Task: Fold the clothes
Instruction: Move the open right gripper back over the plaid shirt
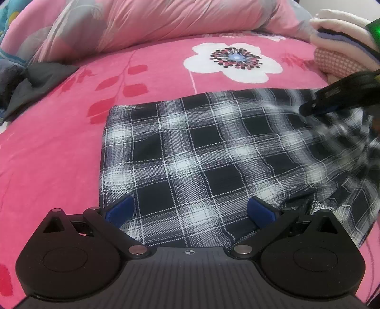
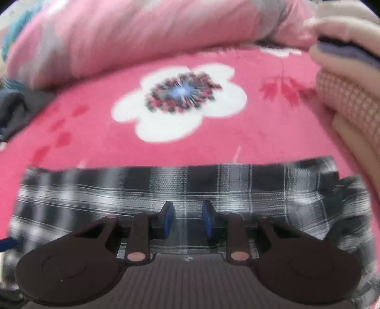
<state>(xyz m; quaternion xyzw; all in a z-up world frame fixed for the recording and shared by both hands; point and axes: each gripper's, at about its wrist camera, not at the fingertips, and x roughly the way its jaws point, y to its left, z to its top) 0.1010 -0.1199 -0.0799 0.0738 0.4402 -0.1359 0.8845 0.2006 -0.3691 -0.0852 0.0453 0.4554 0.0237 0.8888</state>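
- A black-and-white plaid woven garment [image 1: 204, 154] lay spread on a bed covered by a bright pink sheet printed with a large white flower [image 1: 59, 147]; its left and far edges looked straight, while its right side was bunched into loose folds.
- The left gripper [image 1: 190, 210], black with blue pads, hovered over the near part of the plaid garment with its jaws spread wide and only flat cloth showing between them.
- The right gripper [image 2: 187, 219] stood above the near edge of the same garment, jaws parted by a narrow gap; no cloth was pinched between the pads. That view was blurred.
- In the left wrist view the right gripper reached in from the right, over the garment's far right corner.
- A rumpled pink and grey quilt [image 1: 142, 21] lay along the far side of the bed.
- A stack of folded cream, purple and pink-checked clothes [image 1: 339, 50] sat at the far right, apart from the plaid garment.
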